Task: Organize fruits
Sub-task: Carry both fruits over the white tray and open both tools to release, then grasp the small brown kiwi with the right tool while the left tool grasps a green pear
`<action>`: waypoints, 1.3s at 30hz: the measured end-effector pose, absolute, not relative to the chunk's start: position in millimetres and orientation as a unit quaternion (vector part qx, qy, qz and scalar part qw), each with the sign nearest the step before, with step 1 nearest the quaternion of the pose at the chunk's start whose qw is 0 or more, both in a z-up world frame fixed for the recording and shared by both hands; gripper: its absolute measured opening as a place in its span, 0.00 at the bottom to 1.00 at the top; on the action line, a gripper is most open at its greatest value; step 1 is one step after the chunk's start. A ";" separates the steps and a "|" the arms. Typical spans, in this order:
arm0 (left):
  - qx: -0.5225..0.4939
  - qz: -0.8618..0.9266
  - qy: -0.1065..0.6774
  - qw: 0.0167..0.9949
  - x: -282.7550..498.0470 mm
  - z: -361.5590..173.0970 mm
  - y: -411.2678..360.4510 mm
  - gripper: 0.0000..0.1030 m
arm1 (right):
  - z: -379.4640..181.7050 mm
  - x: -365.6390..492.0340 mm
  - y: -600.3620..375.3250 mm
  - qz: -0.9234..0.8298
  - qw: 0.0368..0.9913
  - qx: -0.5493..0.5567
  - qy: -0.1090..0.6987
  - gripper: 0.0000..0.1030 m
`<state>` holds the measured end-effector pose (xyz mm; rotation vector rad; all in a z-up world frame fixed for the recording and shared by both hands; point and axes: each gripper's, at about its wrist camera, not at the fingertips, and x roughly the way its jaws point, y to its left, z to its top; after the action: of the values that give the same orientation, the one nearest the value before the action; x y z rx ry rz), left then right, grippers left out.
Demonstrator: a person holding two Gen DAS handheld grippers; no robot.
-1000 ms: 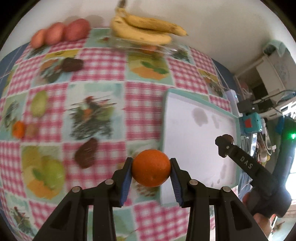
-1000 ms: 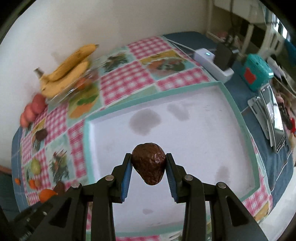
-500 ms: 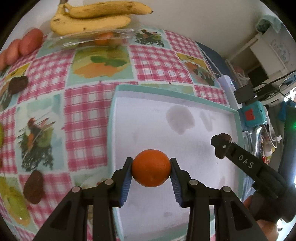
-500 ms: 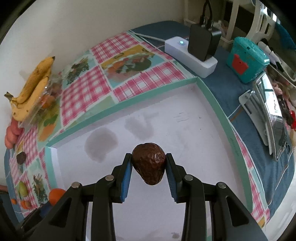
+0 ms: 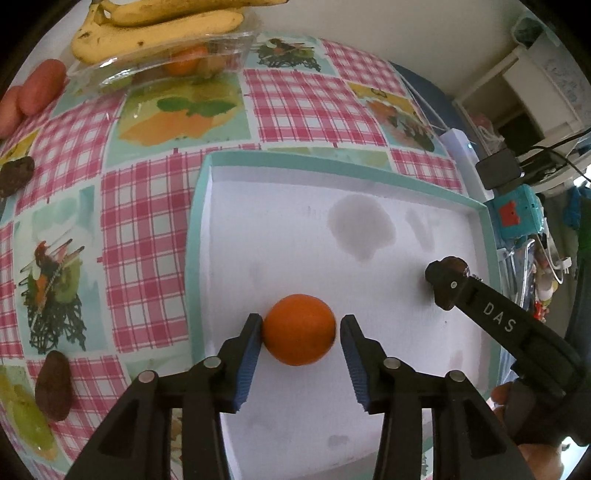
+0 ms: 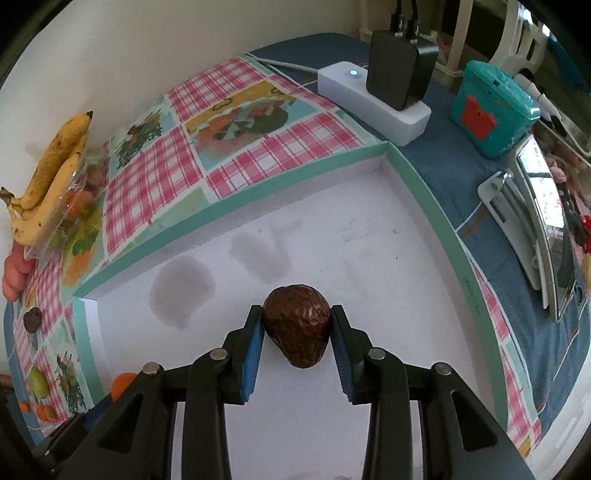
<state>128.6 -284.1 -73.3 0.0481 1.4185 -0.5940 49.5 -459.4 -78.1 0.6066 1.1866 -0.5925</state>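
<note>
Over the white tray (image 5: 207,258), we see our left gripper (image 5: 300,332) spread around an orange (image 5: 299,334): one pad touches it, the other stands clear, and we cannot tell whether the fruit rests on the tray floor. Our right gripper (image 6: 296,328) clenches a wrinkled brown avocado (image 6: 297,325) above the same tray; bananas (image 5: 155,31) are cut off at the top edge

Plain cream wall (image 6: 155,55) behind the checked tablecloth (image 5: 140,206).
</note>
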 end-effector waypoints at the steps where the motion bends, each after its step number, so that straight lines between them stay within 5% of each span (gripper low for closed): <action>1: 0.022 -0.268 0.639 0.720 128.0 -72.8 -284.1 0.50 | -77.1 48.7 -459.3 -0.270 0.746 0.278 0.541 0.36; 5: 0.016 -0.269 0.633 0.725 122.8 -68.4 -279.4 0.61 | -76.5 46.4 -461.0 -0.273 0.743 0.282 0.542 0.38; 9: 0.024 -0.268 0.617 0.740 114.3 -57.2 -275.3 0.68 | -72.4 41.3 -462.1 -0.277 0.746 0.288 0.532 0.54; 13: 0.034 -0.262 0.597 0.758 105.4 -44.8 -266.7 0.76 | -63.0 38.6 -459.5 -0.278 0.755 0.284 0.522 0.57; 16: 0.052 -0.247 0.580 0.774 100.3 -36.4 -257.0 0.89 | -58.6 37.1 -454.2 -0.278 0.757 0.278 0.522 0.79; 23: 0.067 -0.190 0.552 0.809 92.4 -28.5 -211.8 1.00 | -52.9 36.3 -431.7 -0.256 0.762 0.279 0.526 0.79; 39: -0.012 0.023 0.476 0.879 103.8 8.9 -10.8 1.00 | -19.8 59.9 -331.0 -0.157 0.812 0.212 0.520 0.79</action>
<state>103.8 -10.8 8.9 -0.0251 0.9919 0.0481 59.9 -331.0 -19.8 0.4526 1.1101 -0.3353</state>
